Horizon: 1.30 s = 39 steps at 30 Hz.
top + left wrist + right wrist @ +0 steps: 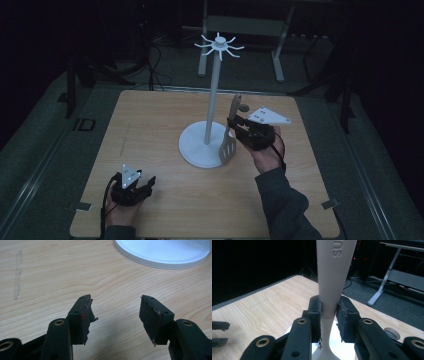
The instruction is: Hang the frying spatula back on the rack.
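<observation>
Just one spatula (228, 142), one stand (205, 145).

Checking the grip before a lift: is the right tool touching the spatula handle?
Touching. In the right gripper view both pads of the right tool press against the spatula handle, with no gap on either side.

The spatula's (335, 277) head and handle end run past the right gripper view's edges.

black hand-held gripper (235, 125), grey plate, dark sleeve (282, 200)
</observation>
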{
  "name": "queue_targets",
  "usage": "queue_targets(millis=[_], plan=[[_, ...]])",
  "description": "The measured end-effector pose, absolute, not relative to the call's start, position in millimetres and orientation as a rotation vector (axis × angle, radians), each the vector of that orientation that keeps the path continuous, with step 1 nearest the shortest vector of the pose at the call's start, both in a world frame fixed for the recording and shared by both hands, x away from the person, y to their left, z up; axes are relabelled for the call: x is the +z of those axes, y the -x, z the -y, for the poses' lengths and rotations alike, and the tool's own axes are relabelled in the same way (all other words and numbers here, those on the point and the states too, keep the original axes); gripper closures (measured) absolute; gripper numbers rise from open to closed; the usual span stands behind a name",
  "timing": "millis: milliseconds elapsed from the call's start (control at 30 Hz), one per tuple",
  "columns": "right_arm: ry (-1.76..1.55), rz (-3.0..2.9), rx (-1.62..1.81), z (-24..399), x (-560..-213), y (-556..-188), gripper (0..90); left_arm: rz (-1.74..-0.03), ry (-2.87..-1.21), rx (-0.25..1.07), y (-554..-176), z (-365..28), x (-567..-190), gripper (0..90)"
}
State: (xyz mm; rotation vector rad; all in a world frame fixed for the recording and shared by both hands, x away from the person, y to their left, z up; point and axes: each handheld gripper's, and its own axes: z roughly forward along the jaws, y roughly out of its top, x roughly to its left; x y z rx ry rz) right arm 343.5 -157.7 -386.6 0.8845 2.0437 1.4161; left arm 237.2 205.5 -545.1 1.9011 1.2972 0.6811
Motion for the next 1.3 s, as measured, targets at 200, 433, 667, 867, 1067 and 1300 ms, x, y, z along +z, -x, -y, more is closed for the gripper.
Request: queue_targets(millis=[200, 433, 667, 867, 1067, 1300], plan=[[-0.885, -2.024, 1.43, 160, -377, -347, 74.2, -1.298, -1.9, 0.681, -237, -205, -545, 43.5], [-0.887, -2.008, 1.445, 160, -369, -351, 74.2, -1.299, -1.896, 0.681, -237, -205, -545, 43.5], [-0.886, -1.997, 1.461, 159, -363, -354, 74.2, -1.299, -1.898, 0.68, -237, -205, -545, 43.5], [-0.878, -1.989, 1.466, 158, -357, -356, 74.2, -1.3, -1.896, 0.68, -238, -205, -545, 43.5], [-0.872, -1.982, 1.46, 157, -350, -359, 74.2, -1.3, -1.893, 0.681, -237, -205, -545, 43.4], [-0.868, -1.974, 1.459, 156, -342, -361, 74.2, -1.3, -1.892, 0.68, -237, -205, -545, 43.4]])
